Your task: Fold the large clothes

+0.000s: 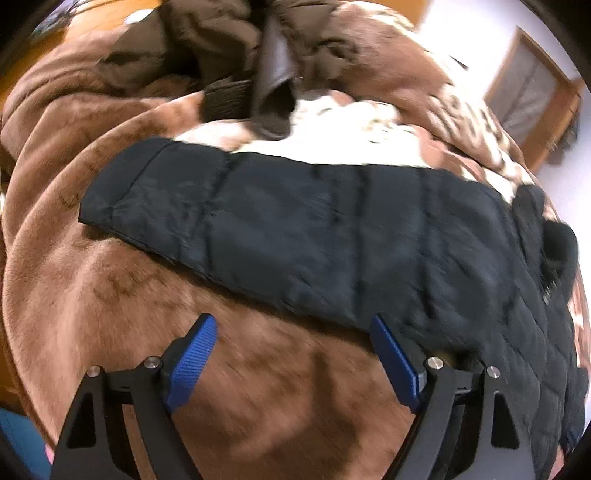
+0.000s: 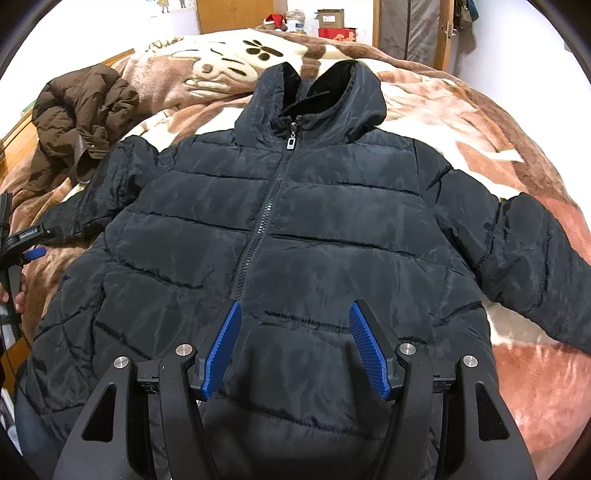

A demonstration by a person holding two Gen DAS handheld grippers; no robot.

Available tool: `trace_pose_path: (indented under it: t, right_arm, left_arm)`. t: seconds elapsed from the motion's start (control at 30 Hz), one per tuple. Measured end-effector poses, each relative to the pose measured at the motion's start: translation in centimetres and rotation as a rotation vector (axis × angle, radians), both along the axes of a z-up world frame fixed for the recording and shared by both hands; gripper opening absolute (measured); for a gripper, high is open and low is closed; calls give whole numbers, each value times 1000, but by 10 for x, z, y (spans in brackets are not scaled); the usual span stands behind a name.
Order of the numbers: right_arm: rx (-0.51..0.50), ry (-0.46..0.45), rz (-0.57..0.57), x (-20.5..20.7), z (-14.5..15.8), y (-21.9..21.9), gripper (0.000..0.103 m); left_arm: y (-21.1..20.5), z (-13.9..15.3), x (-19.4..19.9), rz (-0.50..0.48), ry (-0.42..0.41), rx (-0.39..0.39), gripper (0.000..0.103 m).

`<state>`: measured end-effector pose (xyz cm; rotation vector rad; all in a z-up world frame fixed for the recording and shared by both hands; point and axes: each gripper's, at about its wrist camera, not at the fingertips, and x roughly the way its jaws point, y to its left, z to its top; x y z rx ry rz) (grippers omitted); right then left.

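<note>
A black hooded puffer jacket (image 2: 295, 229) lies front up and zipped on a brown patterned blanket (image 2: 498, 122), sleeves spread out to both sides. My right gripper (image 2: 293, 314) is open and empty, hovering over the jacket's lower front. In the left wrist view, the jacket's left sleeve (image 1: 295, 236) stretches across the blanket (image 1: 110, 295). My left gripper (image 1: 293, 325) is open and empty just in front of the sleeve's near edge. It also shows at the left edge of the right wrist view (image 2: 26, 245), beside the sleeve cuff.
A crumpled brown puffer jacket (image 2: 81, 114) lies on the blanket at the far left; it also shows at the top of the left wrist view (image 1: 221, 40). Wooden cabinets, boxes and a door (image 2: 413, 29) stand behind the bed.
</note>
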<state>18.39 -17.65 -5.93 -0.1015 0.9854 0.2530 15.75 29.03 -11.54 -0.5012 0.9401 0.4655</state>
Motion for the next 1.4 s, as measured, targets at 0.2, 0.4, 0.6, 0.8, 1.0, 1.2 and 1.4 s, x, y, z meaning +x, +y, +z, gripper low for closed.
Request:
trace_pose_path:
  t: [0.2,0.4,0.6,0.8,1.0,1.2,1.4]
  right_arm:
    - [-17,26,-28,8,-12,-7,61]
    - [-38,38,-65,13,-18,-16,61]
    - [-39,41,-81,8,-18,-22,61]
    - [-17,23,-90,-6,-7,-30,61]
    - [13,-7,-107,-21,9,-44,61]
    - [54,-31,-142,-36,22,-69,61]
    - [96,-17,-206,-45,20,-105,61]
  left_arm:
    - [41,-27,6,105,-19,-76,83]
    - [56,-31,22,107,-54,-42,58]
    - [56,-3,28,74,-91,-14,16]
    - [30,79,15,-20,-228,40,13]
    - [-26,175,9,-172,-392,78,13]
    - [-112,227,25,-389,-463,66,13]
    - [-207,211,69,-608,-418,10,13]
